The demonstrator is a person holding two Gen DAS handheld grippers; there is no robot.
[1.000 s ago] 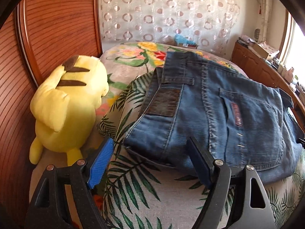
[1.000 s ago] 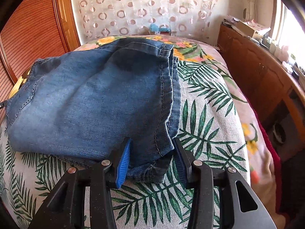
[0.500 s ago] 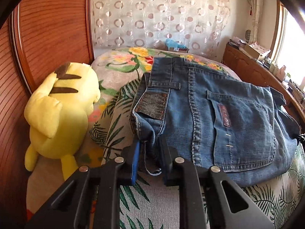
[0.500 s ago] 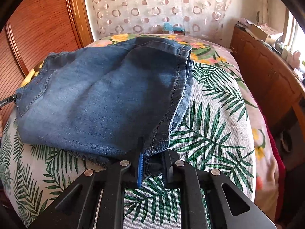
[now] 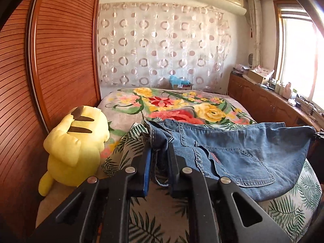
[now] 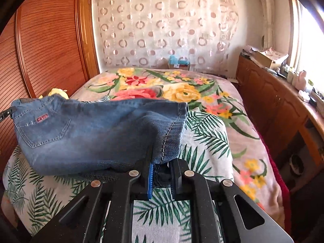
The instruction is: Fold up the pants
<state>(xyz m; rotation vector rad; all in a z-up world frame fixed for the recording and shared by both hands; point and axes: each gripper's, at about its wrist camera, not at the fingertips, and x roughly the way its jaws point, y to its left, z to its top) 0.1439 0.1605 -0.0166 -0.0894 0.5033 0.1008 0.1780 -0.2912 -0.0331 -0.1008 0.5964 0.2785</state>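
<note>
Left wrist: soft, creased denim pants (image 5: 232,154) bunched between padded jaws.

Against the frames a second ago, I note both grippers have gone from open and straddling the near edge of the jeans (image 5: 232,154) to clamped on it: the left gripper (image 5: 159,156) pinches the waistband corner and the right gripper (image 6: 161,162) pinches the hem end. The denim no longer lies flat on the leaf-print sheet (image 5: 160,218); I now hold its near edge raised, the cloth stretched and sagging between the two grips. Both wrist views now look higher and more level, taking in more of the floral blanket (image 6: 182,89).
</note>
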